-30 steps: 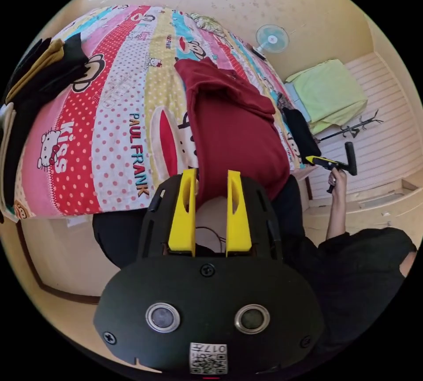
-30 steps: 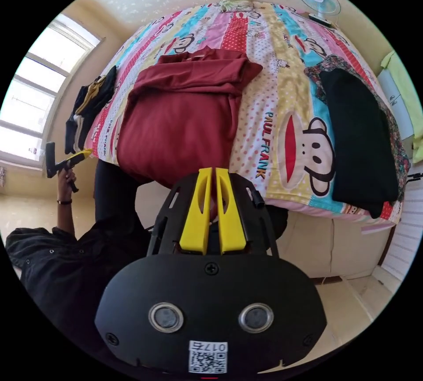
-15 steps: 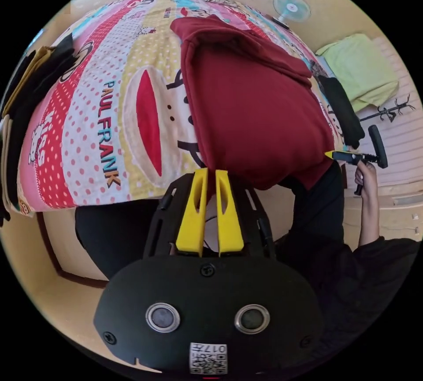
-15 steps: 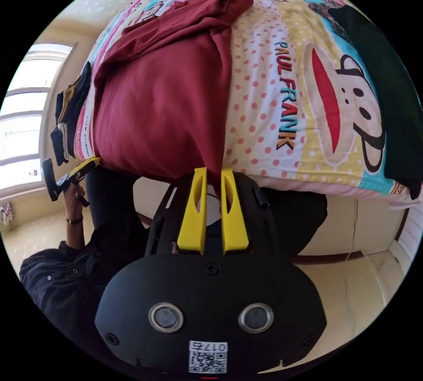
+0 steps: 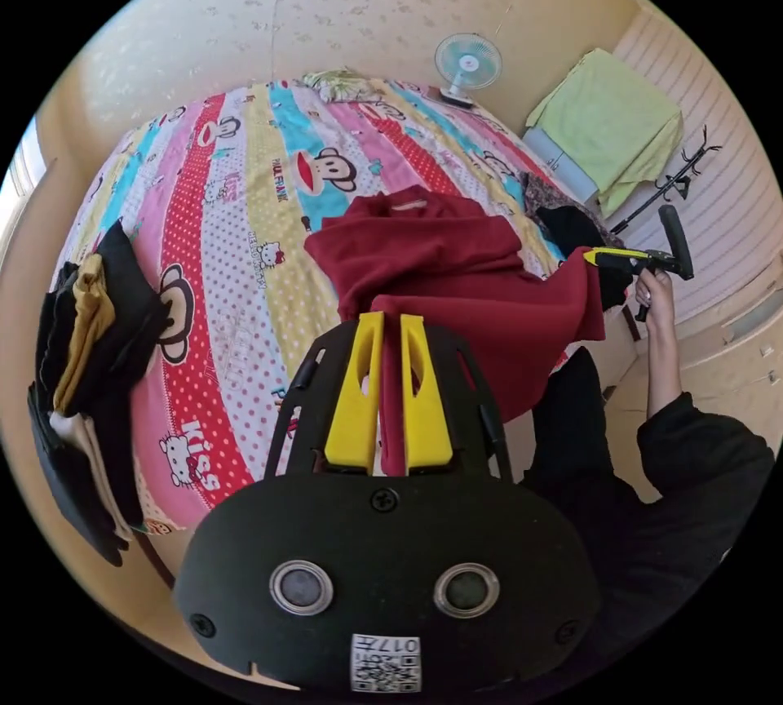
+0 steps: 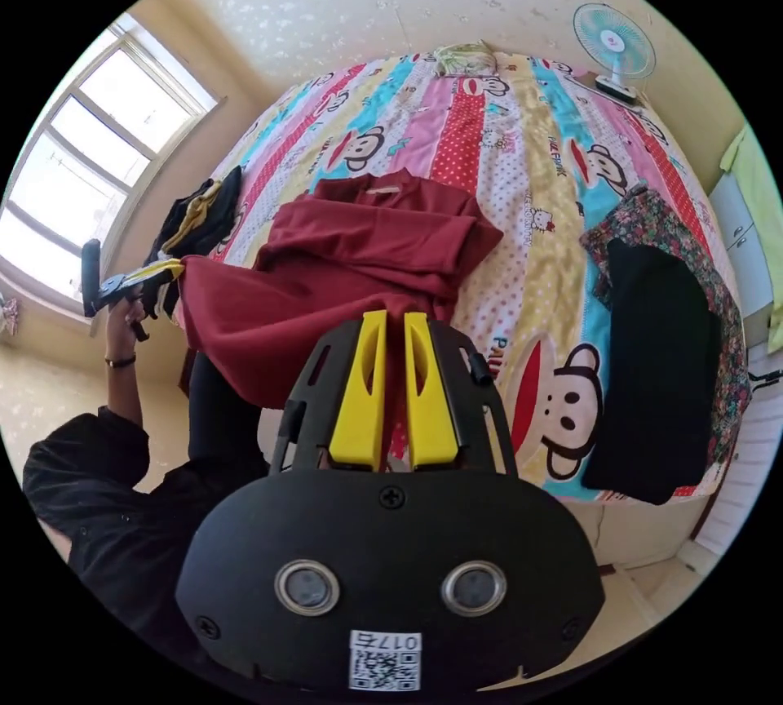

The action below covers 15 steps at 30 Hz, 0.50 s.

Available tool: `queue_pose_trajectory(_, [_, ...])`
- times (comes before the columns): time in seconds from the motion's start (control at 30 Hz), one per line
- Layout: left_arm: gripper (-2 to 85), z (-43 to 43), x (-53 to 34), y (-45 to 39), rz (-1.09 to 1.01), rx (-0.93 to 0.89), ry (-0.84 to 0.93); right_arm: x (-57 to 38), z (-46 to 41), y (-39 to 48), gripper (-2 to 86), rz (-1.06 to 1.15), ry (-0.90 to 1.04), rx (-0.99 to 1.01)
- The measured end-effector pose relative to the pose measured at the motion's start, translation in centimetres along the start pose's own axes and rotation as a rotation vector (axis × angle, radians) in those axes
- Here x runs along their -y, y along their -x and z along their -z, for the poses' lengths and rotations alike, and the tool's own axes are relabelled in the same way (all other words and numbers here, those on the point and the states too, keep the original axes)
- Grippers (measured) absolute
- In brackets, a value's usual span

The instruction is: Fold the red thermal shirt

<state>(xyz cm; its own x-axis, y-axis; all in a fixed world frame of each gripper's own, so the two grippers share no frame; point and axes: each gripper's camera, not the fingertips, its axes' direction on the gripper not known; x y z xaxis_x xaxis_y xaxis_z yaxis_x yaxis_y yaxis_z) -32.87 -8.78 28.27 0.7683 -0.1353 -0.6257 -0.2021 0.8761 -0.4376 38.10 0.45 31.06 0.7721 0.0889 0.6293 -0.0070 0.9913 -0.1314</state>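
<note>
Your red thermal shirt (image 5: pixel 457 281) lies partly on the bed, with its collar end resting flat on the sheet and its sleeves folded across the chest. The bottom hem is lifted off the bed edge and stretched between your two grippers, so the lower half hangs in the air like a little hammock.

Your left gripper (image 5: pixel 390 330) has its yellow jaws close together, with a fold of red cloth pinched between them. In the right gripper view you can see this same gripper out at the far corner of the hem, held in your hand (image 6: pixel 122 317).

Your right gripper (image 6: pixel 395 330) also has its jaws nearly closed, with red cloth squeezed in the thin gap. In the left gripper view it shows at the other hem corner, with your hand (image 5: pixel 652 293) around its handle.

The shirt sits on a striped cartoon bedsheet (image 6: pixel 489 134) with monkey faces and dots. A pile of dark and yellow clothes (image 5: pixel 90 346) rests near one edge of the bed. A black garment (image 6: pixel 661 362) lies on a flowery cloth near the other edge. A small fan (image 6: pixel 613 44) stands by the head of the bed. A window (image 6: pixel 90 175) is bright on the wall. A light green cloth (image 5: pixel 608 126) covers a cabinet.
</note>
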Motion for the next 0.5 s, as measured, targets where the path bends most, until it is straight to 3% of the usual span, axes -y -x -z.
queue_pose_trajectory(0.13, [5.1, -1.6, -0.1, 2.4, 0.038, -0.058, 0.081, 0.1, -3.3, -3.4, 8.0, -0.108, 0.131, 0.035])
queue_pose_trajectory(0.37, [13.3, -0.8, -7.8, 2.9, 0.133, -0.077, -0.102, -6.4, -1.5, -4.3, 14.1, -0.110, 0.066, 0.059])
queue_pose_trajectory(0.5, [12.5, -4.6, -10.6, 2.8, 0.191, -0.058, -0.095, -10.7, -3.7, -5.2, 15.1, -0.167, 0.036, 0.133])
